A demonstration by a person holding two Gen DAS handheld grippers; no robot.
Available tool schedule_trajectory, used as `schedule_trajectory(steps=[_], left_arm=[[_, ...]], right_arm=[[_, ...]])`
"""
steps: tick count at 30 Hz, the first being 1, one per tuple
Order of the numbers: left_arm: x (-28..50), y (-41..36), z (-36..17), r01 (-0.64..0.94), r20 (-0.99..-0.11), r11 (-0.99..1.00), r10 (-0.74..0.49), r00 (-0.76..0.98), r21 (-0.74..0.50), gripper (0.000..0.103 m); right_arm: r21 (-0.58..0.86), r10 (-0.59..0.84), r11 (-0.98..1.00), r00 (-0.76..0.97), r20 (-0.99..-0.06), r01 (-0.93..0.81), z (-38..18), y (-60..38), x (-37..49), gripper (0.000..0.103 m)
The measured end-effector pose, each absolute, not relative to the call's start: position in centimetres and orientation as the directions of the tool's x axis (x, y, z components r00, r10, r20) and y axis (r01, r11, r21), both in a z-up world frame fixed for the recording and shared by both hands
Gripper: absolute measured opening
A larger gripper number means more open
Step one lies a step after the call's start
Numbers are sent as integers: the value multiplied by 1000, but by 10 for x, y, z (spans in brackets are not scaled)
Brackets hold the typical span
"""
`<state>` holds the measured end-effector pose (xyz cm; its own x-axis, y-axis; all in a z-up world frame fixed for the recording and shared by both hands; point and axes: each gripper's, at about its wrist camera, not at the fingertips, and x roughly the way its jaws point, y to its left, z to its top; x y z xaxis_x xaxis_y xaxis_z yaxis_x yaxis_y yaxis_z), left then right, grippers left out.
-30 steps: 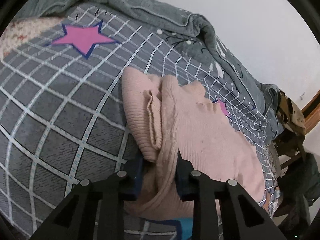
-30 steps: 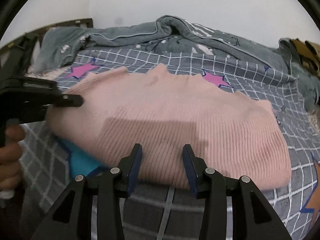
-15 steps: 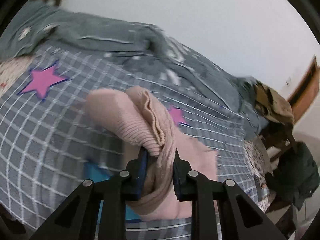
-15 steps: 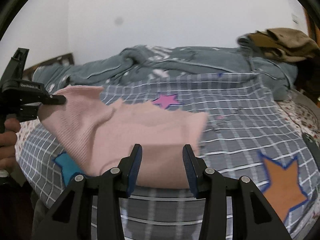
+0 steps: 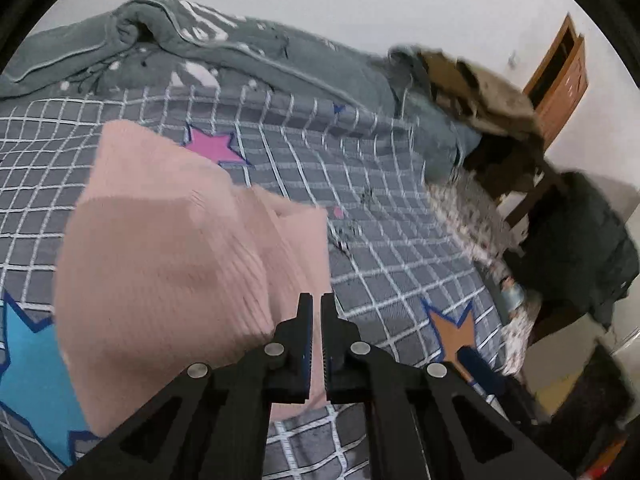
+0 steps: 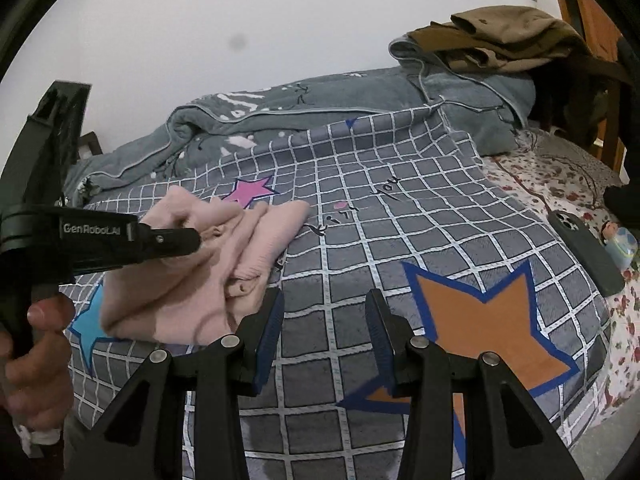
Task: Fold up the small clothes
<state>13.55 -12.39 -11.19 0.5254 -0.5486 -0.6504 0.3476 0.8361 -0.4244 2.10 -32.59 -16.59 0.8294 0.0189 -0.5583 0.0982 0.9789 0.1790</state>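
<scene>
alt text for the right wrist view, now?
Right gripper hangs open over a grey checked bedsheet, holding nothing. At left, the hand-held left gripper reaches over a crumpled pink sweater.

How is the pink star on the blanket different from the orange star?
The pink star looks smaller and lies farther back; the orange star looks bigger and lies close to the camera. The pink star sits right beside the pink sweater, while the orange star has bare checked blanket around it. Both are five-pointed with dark blue outlines, printed on that blanket.
</scene>
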Motion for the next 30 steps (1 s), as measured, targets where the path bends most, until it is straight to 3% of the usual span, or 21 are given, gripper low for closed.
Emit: schedule_trajectory(steps=[4,6,8,9,15,24,25,28,30], left_arm=[[135,-79,-89,309,-607,870,-490,625,-384,9],[135,-58,-82,281,-592,887,-455,665,-366,23],[134,-32,-79,247,-573,901,-419,704,-355,51],[133,-16,-79,228,-560,908,-399,726,-352,55],[131,43,-99,157,-579,930,-333,744,-333,56],[133,88,-138,120,-611,924,-334,718,-364,56],[135,88,-141,121,-610,923,-336,717,-366,56],[139,87,-147,129,-614,914,-359,703,-386,56],[139,83,-148,141,-611,909,-371,699,-391,56]], right_arm=[[233,89,971,828,-553,52,-165,-318,32,42],[265,139,964,826,-546,13,-161,-309,41,42],[309,205,950,825,-527,-38,-155,-297,54,45],[328,232,943,824,-516,-60,-152,-292,60,47],[435,364,889,801,-475,-146,-142,-254,105,58],[441,317,897,708,-631,-8,-187,-226,168,56],[441,314,897,710,-630,-5,-190,-225,169,54],[451,344,891,723,-599,-50,-187,-223,168,23],[452,347,889,757,-553,-77,-176,-225,159,20]])
